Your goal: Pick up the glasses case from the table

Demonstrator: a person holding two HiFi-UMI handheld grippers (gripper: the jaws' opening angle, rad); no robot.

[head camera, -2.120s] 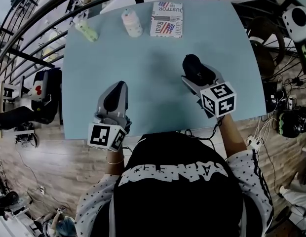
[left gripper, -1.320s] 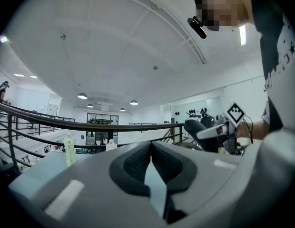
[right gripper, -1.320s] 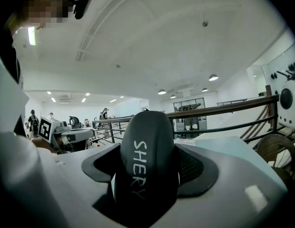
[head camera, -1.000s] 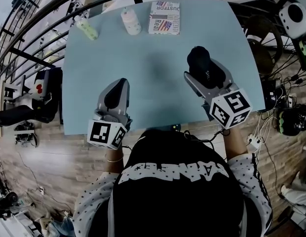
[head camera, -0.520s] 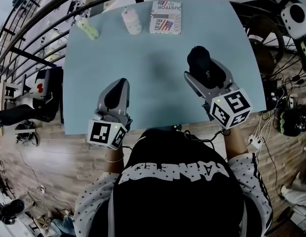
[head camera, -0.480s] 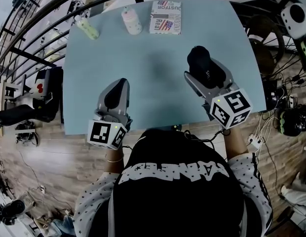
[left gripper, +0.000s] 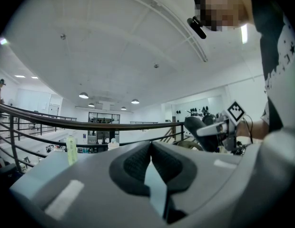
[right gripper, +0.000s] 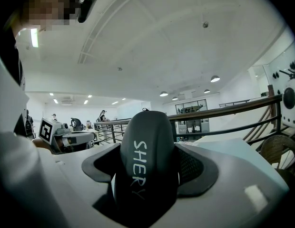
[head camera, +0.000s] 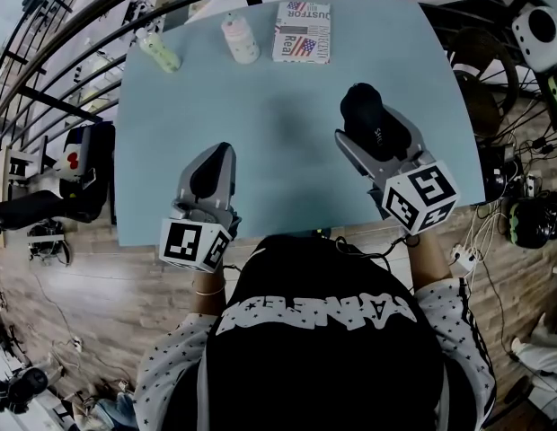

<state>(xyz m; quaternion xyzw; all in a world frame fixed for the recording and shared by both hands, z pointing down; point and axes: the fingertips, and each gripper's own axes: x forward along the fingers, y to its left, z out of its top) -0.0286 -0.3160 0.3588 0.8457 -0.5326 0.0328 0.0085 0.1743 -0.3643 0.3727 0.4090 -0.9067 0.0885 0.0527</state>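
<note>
The black glasses case with white lettering is clamped between the pads of my right gripper, which is shut on it and holds it above the right part of the light-blue table. The right gripper view shows the case standing up between the dark pads, filling the gap. My left gripper hovers over the table's near left part, shut with nothing in it. In the left gripper view its pads meet at the tips.
At the table's far edge lie a book with a flag cover, a white bottle and a pale green bottle. A dark curved railing runs behind the table. Cables and gear sit on the wooden floor at right.
Compared with two seconds ago, my right gripper has risen and tilted with the case in it. Over the last second both grippers hold still.
</note>
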